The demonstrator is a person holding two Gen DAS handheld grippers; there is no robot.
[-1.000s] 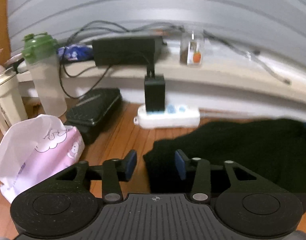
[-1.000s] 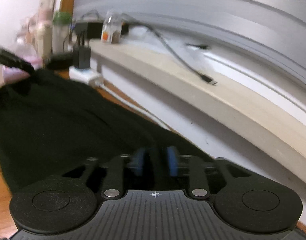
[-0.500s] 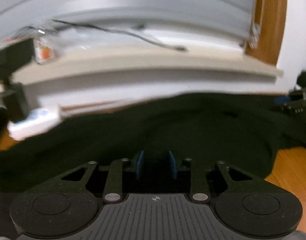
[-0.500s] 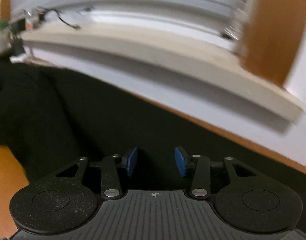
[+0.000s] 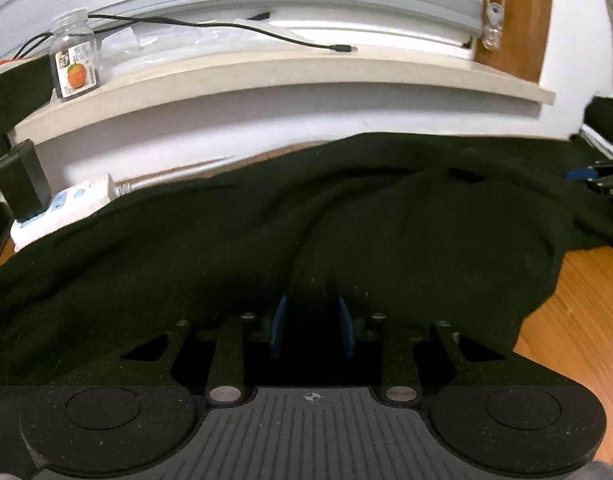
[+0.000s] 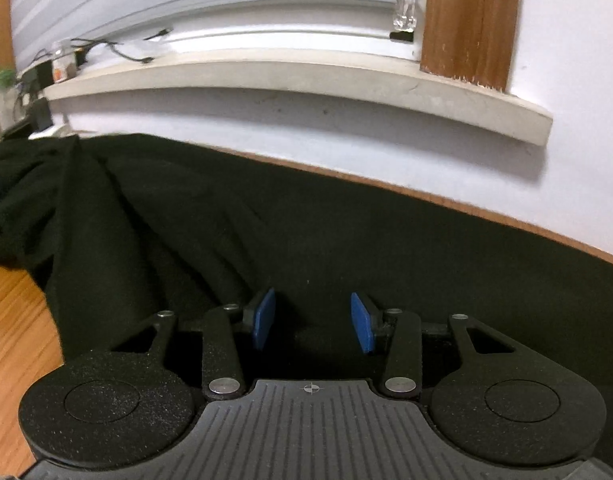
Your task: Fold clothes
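A black garment (image 5: 386, 220) lies crumpled on a wooden surface (image 5: 578, 320) against a white wall. My left gripper (image 5: 312, 326) is low on it, its blue pads drawn close with a ridge of the cloth pinched between them. At the far right of the left wrist view, the other gripper's blue pad (image 5: 579, 175) shows over the cloth. In the right wrist view the same garment (image 6: 306, 220) spreads wide and flatter. My right gripper (image 6: 312, 326) stands open just above it, with nothing gripped between its pads.
A pale window ledge (image 5: 266, 76) overhangs the garment, carrying a glass jar (image 5: 74, 68) and a black cable (image 5: 226, 30). A white power strip (image 5: 66, 208) with a black adapter (image 5: 22, 184) sits at the left. Bare wood (image 6: 14, 320) shows at the left.
My left gripper went from open beside the garment's edge to shut on the cloth, swinging right. My right gripper opened and released the garment, also turning right.
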